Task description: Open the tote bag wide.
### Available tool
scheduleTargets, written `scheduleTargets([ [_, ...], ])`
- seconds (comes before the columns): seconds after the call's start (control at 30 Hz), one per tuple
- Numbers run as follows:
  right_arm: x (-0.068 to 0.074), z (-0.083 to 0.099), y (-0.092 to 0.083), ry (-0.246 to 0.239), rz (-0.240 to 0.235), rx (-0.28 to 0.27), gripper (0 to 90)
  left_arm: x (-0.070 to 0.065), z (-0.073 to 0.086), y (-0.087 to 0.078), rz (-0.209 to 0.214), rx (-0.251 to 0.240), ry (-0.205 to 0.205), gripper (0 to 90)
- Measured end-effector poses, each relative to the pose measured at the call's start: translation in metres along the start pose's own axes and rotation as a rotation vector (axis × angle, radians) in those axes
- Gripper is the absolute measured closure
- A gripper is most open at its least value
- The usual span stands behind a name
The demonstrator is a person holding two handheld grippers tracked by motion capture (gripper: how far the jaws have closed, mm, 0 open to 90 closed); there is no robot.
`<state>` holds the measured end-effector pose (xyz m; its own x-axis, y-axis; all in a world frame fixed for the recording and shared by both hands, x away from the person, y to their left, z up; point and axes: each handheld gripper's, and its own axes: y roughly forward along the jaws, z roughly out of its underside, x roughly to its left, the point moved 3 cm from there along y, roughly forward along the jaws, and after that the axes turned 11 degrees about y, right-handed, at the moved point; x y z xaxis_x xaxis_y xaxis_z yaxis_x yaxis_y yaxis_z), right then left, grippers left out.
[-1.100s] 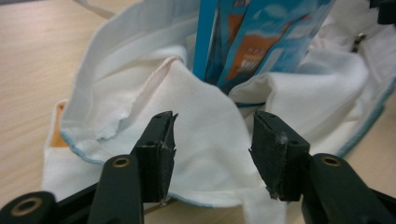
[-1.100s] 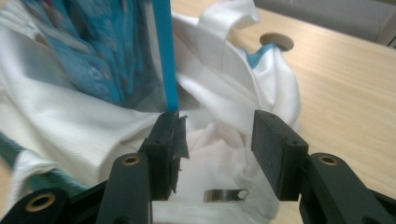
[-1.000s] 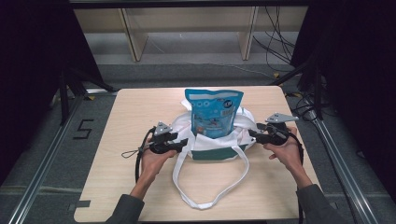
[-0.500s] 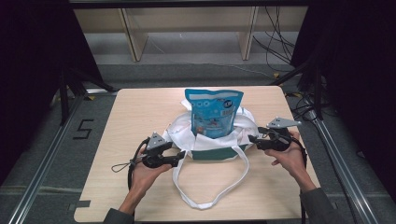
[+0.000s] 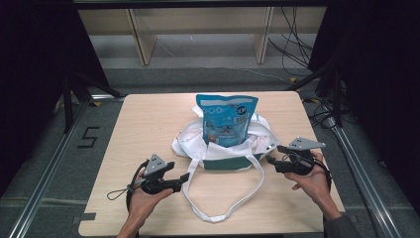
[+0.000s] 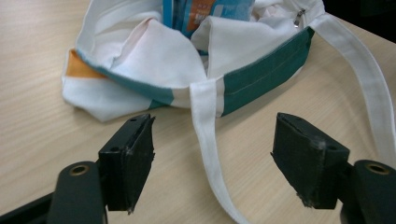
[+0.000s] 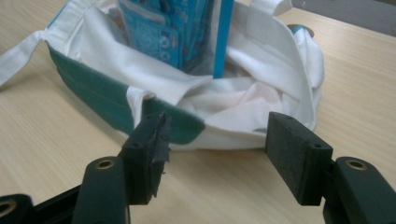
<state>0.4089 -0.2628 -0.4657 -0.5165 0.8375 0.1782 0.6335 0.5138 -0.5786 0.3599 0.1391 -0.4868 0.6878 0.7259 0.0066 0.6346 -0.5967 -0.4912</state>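
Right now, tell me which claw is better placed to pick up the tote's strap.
Left. The left claw is open with the white strap lying between its jaws; the right claw faces the bag's green side.

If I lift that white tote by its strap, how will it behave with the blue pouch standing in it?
The tote looks like soft cloth: its walls slump in folds, so it will probably sag. Its strap lies limp, so slack comes first. The blue pouch stands tall above the rim and may tip over.
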Motion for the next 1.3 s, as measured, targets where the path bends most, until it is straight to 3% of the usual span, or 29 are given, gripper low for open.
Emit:
scheduleTargets([
  [0.03, 0.002, 0.004, -0.001, 0.014, 0.002, 0.002, 39.9, 0.000, 0.003, -0.002, -0.002, -0.001, -0.018, 27.8],
  [0.1, 0.000, 0.008, 0.000, -0.010, 0.001, -0.008, 39.6, 0.000, 0.008, -0.005, 0.004, -0.004, -0.037, 27.4],
  [0.13, 0.003, 0.013, 0.000, 0.011, -0.004, 0.002, 38.8, 0.001, 0.010, -0.006, 0.008, -0.007, -0.034, 27.4],
  [0.2, 0.004, 0.019, -0.001, -0.003, -0.006, 0.004, 38.2, 0.001, 0.014, -0.009, -0.007, -0.004, -0.017, 27.2],
  [0.33, 0.009, 0.029, -0.002, 0.011, -0.032, 0.000, 30.3, 0.000, 0.024, -0.012, -0.016, 0.010, -0.026, 25.7],
  [0.37, 0.009, 0.029, -0.002, 0.011, -0.032, 0.000, 30.3, 0.000, 0.024, -0.012, -0.016, 0.010, -0.026, 25.4],
  [0.4, 0.013, 0.034, -0.005, 0.041, -0.011, 0.013, 28.6, -0.002, 0.029, -0.013, -0.010, 0.012, -0.019, 25.1],
  [0.43, 0.012, 0.035, -0.006, 0.020, 0.000, 0.000, 28.6, -0.003, 0.030, -0.014, -0.012, 0.016, -0.015, 24.9],
  [0.47, 0.016, 0.037, -0.007, 0.047, -0.012, 0.013, 28.4, -0.003, 0.032, -0.015, -0.014, 0.013, -0.020, 24.5],
  [0.5, 0.015, 0.038, -0.007, 0.024, -0.022, 0.002, 27.4, -0.003, 0.033, -0.016, -0.020, 0.023, -0.014, 23.5],
  [0.63, 0.024, 0.050, -0.008, 0.034, -0.004, 0.040, 24.4, -0.004, 0.036, -0.018, -0.045, 0.024, -0.026, 19.6],
  [0.77, 0.026, 0.058, -0.006, -0.001, -0.011, 0.058, 23.3, -0.009, 0.039, -0.020, -0.058, 0.026, -0.029, 14.6],
  [0.8, 0.026, 0.059, -0.006, -0.005, -0.010, 0.063, 22.9, -0.012, 0.040, -0.019, -0.044, 0.028, -0.017, 14.8],
  [0.83, 0.031, 0.062, -0.007, 0.037, -0.025, 0.082, 22.8, -0.015, 0.041, -0.020, -0.031, 0.033, -0.001, 14.9],
  [0.87, 0.029, 0.062, -0.007, -0.002, -0.014, 0.068, 22.5, -0.018, 0.042, -0.021, -0.019, 0.040, 0.014, 14.9],
  [0.93, 0.031, 0.064, -0.008, 0.003, -0.024, 0.093, 20.1, -0.024, 0.043, -0.021, -0.011, 0.044, 0.022, 14.9],
  [1.07, 0.031, 0.067, -0.012, -0.005, -0.015, 0.083, 18.2, -0.034, 0.046, -0.023, 0.010, 0.065, 0.037, 14.9],
  [1.1, 0.032, 0.070, -0.015, 0.012, -0.024, 0.099, 17.8, -0.036, 0.047, -0.023, 0.015, 0.073, 0.044, 14.9],
  [1.13, 0.032, 0.072, -0.017, -0.015, -0.019, 0.088, 17.7, -0.037, 0.048, -0.023, 0.022, 0.082, 0.065, 14.9],
  [1.2, 0.034, 0.076, -0.019, 0.012, -0.024, 0.115, 17.9, -0.039, 0.050, -0.022, 0.015, 0.088, 0.049, 14.9],
  [1.27, 0.035, 0.080, -0.020, -0.012, -0.004, 0.131, 17.8, -0.042, 0.051, -0.022, 0.020, 0.097, 0.044, 14.9],
  [1.3, 0.035, 0.082, -0.020, -0.017, -0.005, 0.141, 17.7, -0.041, 0.051, -0.022, 0.024, 0.102, 0.064, 14.9],
])
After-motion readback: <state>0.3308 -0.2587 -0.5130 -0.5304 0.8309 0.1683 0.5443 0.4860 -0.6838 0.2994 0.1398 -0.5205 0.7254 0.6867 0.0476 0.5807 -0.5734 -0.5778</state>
